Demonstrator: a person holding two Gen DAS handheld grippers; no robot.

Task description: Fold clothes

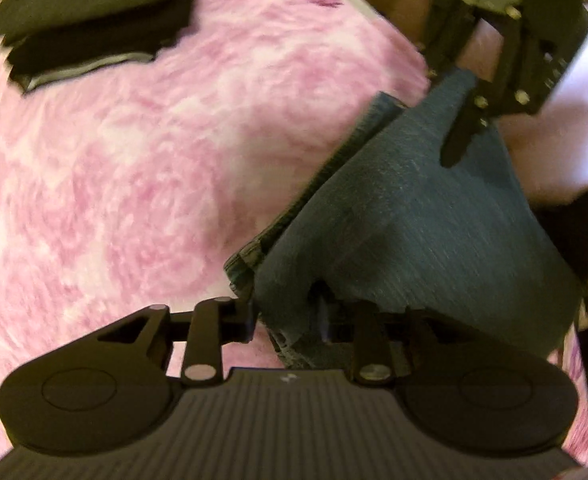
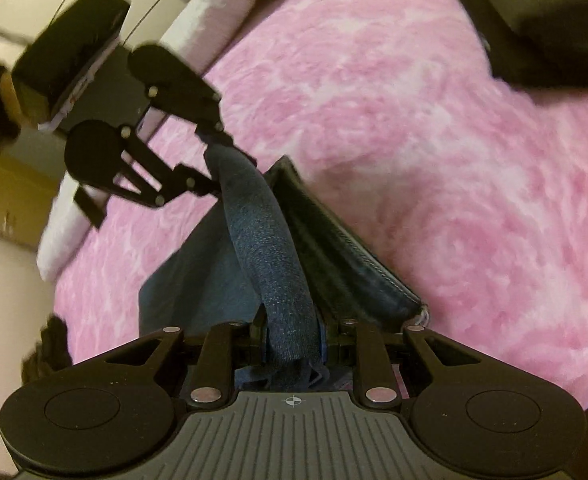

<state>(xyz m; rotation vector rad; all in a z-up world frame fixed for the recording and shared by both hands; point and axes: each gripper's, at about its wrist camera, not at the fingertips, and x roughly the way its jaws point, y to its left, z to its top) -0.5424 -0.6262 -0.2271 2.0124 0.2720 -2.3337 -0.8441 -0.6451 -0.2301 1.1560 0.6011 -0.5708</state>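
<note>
A dark blue-grey folded garment [image 1: 413, 216] hangs stretched between both grippers above a pink fluffy blanket [image 1: 134, 168]. My left gripper [image 1: 290, 320] is shut on its near corner. My right gripper [image 1: 459, 136] is shut on its far corner at the upper right. In the right wrist view the garment [image 2: 270, 248] runs from my right gripper [image 2: 294, 344] up to the left gripper [image 2: 214, 160], both shut on it. Its folded hem [image 2: 353, 256] hangs on the right.
A stack of dark folded clothes [image 1: 86, 20] lies on the blanket at the far left; it shows at the top right in the right wrist view [image 2: 541, 20]. The pink blanket [image 2: 433, 140] ends at a white edge [image 2: 214, 12], with floor beyond.
</note>
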